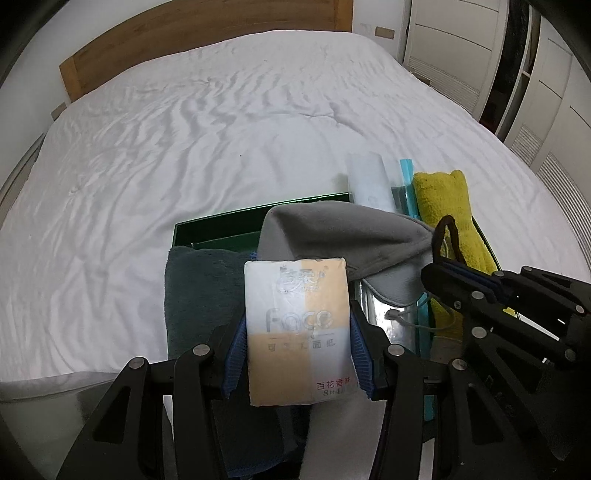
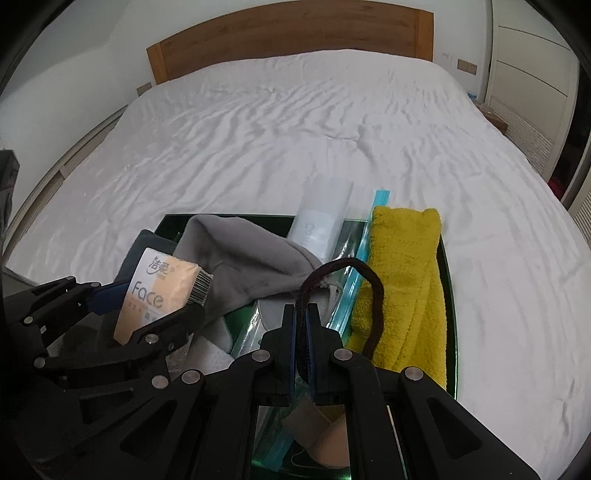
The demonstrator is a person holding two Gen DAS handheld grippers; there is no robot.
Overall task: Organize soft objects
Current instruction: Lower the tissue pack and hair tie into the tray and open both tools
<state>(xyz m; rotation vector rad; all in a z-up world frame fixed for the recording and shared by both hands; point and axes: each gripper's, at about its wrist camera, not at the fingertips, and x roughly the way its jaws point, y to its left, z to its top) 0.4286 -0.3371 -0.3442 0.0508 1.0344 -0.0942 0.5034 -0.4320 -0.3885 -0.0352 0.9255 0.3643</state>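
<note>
My left gripper (image 1: pixel 297 334) is shut on a white and orange tissue pack (image 1: pixel 297 325), held above a dark green towel (image 1: pixel 199 291); the pack also shows in the right wrist view (image 2: pixel 162 291). My right gripper (image 2: pixel 303 317) is shut on a dark elastic hair band (image 2: pixel 343 269), whose loop stands up over the green tray (image 2: pixel 448 288). In the tray lie a grey eye mask (image 2: pixel 243 258), a yellow towel (image 2: pixel 402 284), a clear zip bag with a blue edge (image 2: pixel 354 280) and a white pouch (image 2: pixel 321 221). The right gripper shows in the left wrist view (image 1: pixel 443 273).
The tray (image 1: pixel 221 225) sits near the front edge of a bed with a wrinkled white sheet (image 1: pixel 221 122). A wooden headboard (image 2: pixel 288 33) is at the far end. White wardrobe doors (image 1: pixel 461 44) stand to the right.
</note>
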